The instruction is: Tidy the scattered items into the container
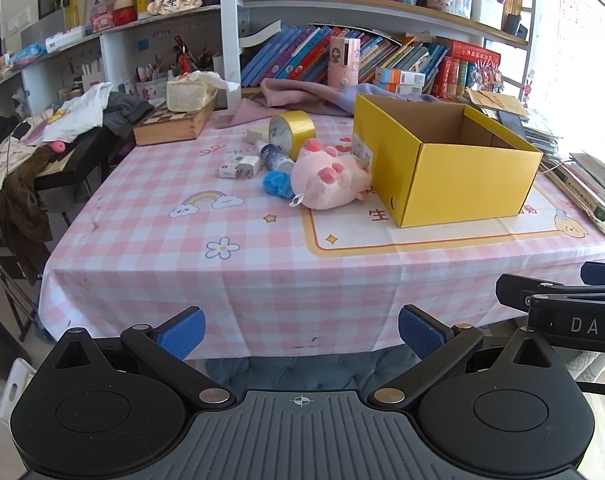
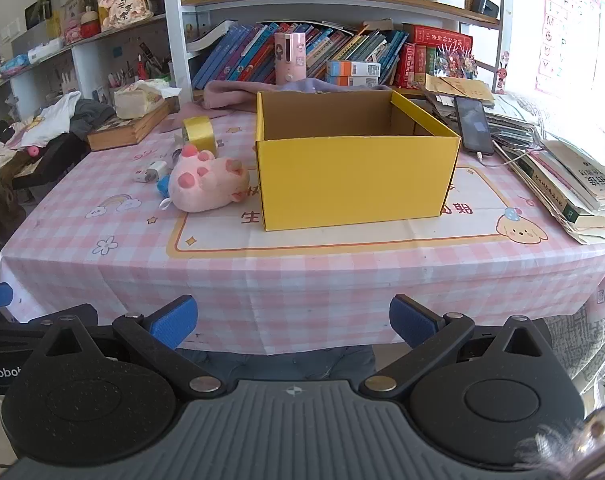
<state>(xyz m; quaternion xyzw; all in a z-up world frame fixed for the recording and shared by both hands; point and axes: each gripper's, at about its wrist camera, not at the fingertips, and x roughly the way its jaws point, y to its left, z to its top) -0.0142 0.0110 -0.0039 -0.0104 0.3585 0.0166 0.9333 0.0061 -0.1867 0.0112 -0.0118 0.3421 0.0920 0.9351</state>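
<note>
An open yellow cardboard box [image 1: 454, 172] [image 2: 354, 180] stands on the pink checked tablecloth [image 1: 182, 240] [image 2: 102, 256]. Against its left side lies a pink plush toy [image 1: 328, 178] [image 2: 208, 182]. Behind and left of the toy are a roll of yellow tape [image 1: 294, 130] [image 2: 200, 132], a small bottle [image 1: 276, 156], a blue object [image 1: 277, 185] [image 2: 163, 185] and a white charger [image 1: 238, 168] [image 2: 152, 171]. My left gripper [image 1: 301, 334] hangs open in front of the table's near edge, nothing between its blue pads. My right gripper [image 2: 293, 324] is likewise open and empty, facing the box.
Bookshelves full of books line the back. A wooden chess box [image 1: 170, 124] with a tissue pack sits at the back left. Stacked books [image 2: 574, 196] and a charging phone [image 2: 474, 124] crowd the right edge. Clothes pile on a chair [image 1: 42, 140] at left.
</note>
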